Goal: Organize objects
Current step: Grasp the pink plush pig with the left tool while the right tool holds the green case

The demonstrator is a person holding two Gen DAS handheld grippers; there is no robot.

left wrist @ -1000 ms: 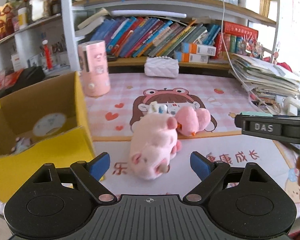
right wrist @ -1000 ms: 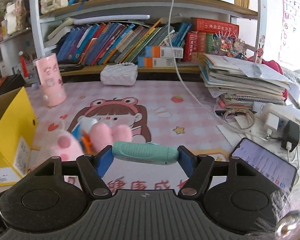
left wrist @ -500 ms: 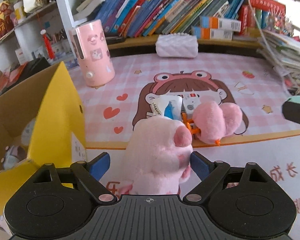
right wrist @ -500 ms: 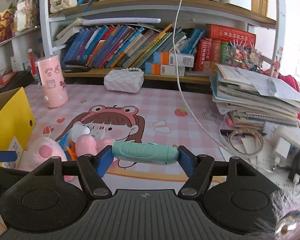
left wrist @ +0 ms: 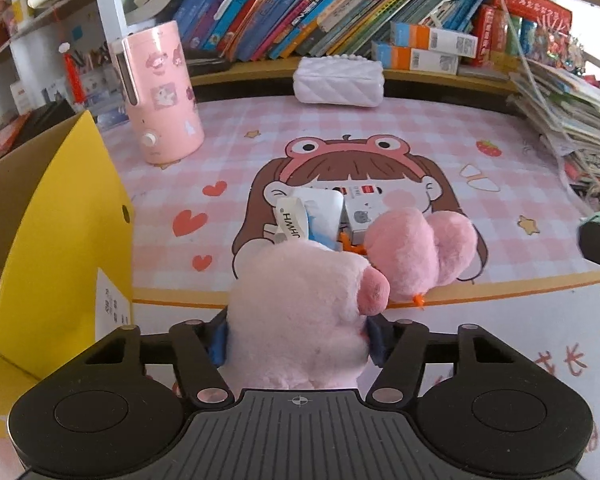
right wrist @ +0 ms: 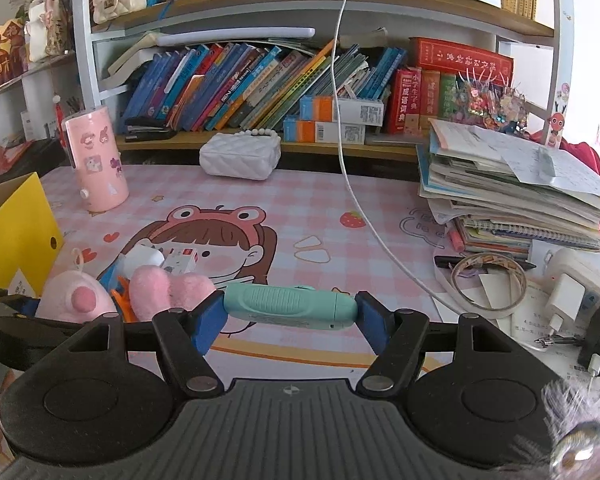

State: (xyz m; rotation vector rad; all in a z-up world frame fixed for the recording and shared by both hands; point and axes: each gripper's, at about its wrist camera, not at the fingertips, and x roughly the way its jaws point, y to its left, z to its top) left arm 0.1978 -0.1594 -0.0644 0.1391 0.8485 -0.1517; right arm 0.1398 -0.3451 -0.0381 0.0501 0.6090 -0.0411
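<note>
A pale pink plush pig [left wrist: 300, 292] lies on the cartoon desk mat [left wrist: 440, 152], between the jaws of my left gripper [left wrist: 296, 344]. The jaws are closing, and both blue pads [left wrist: 218, 344] press into its sides. Behind it sit a darker pink plush [left wrist: 420, 248], a white pouch [left wrist: 320, 216] and a small white box [left wrist: 360, 208]. An open yellow carton [left wrist: 60, 220] stands to the left. My right gripper [right wrist: 290, 320] is shut on a mint-green cylindrical device [right wrist: 290, 306], held crosswise above the mat. The pig [right wrist: 76, 298] also shows at that view's lower left.
A pink cylinder with stickers [left wrist: 160, 96] and a white quilted purse [left wrist: 338, 80] stand at the back, below the bookshelf. At the right are a tall pile of papers and notebooks [right wrist: 512, 192], a tape roll [right wrist: 488, 284], chargers [right wrist: 564, 296] and a hanging white cable [right wrist: 352, 160].
My left gripper moved forward and down over the plush pig, and its jaws closed onto the pig's sides. The right gripper kept its hold on the mint-green device and shifted a little.
</note>
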